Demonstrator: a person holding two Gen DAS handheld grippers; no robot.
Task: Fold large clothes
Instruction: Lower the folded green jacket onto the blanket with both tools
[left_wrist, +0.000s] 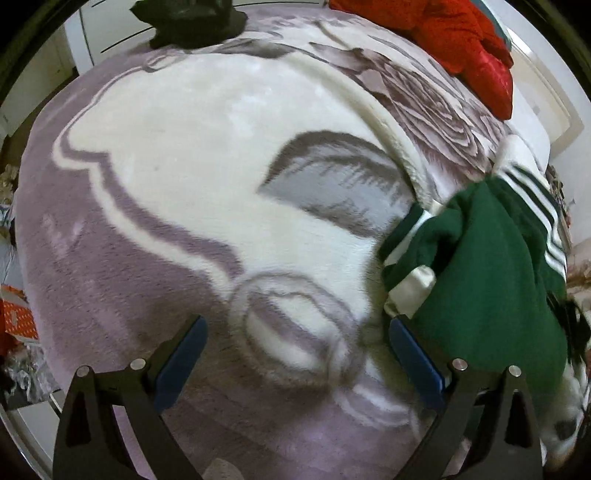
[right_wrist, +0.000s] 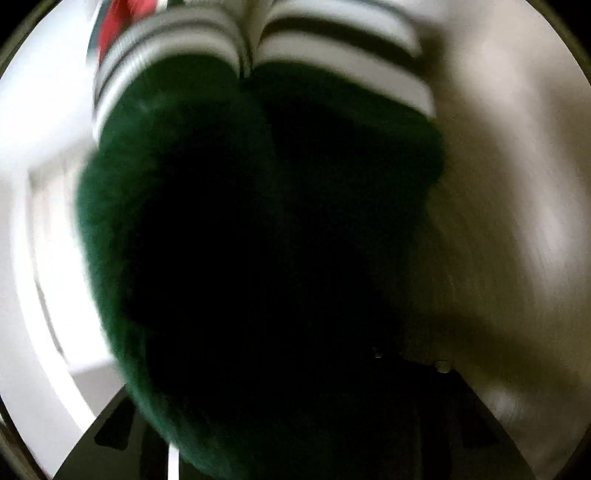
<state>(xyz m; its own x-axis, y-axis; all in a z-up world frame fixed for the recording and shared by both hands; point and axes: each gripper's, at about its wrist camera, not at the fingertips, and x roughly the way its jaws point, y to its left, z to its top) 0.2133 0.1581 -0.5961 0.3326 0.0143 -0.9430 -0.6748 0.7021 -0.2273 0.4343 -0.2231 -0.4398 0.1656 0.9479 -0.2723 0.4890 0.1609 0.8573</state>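
A dark green sweater (left_wrist: 480, 277) with white stripes is bunched in a hump at the right of a lilac and cream blanket (left_wrist: 184, 166). My left gripper (left_wrist: 297, 322) points down over the blanket just left of the sweater. Its blue pads (left_wrist: 181, 362) are wide apart with nothing between them. In the right wrist view the same green sweater (right_wrist: 166, 221) fills the frame right up to the lens, narrowing down into my right gripper (right_wrist: 295, 332). The right fingers are buried in the dark cloth, with only two screws of one showing.
A red garment (left_wrist: 461, 44) lies at the far right of the bed and a black one (left_wrist: 192, 22) at its far edge. White wall or cupboard panels (left_wrist: 554, 110) stand behind. Clutter (left_wrist: 14, 332) sits below the bed's left side.
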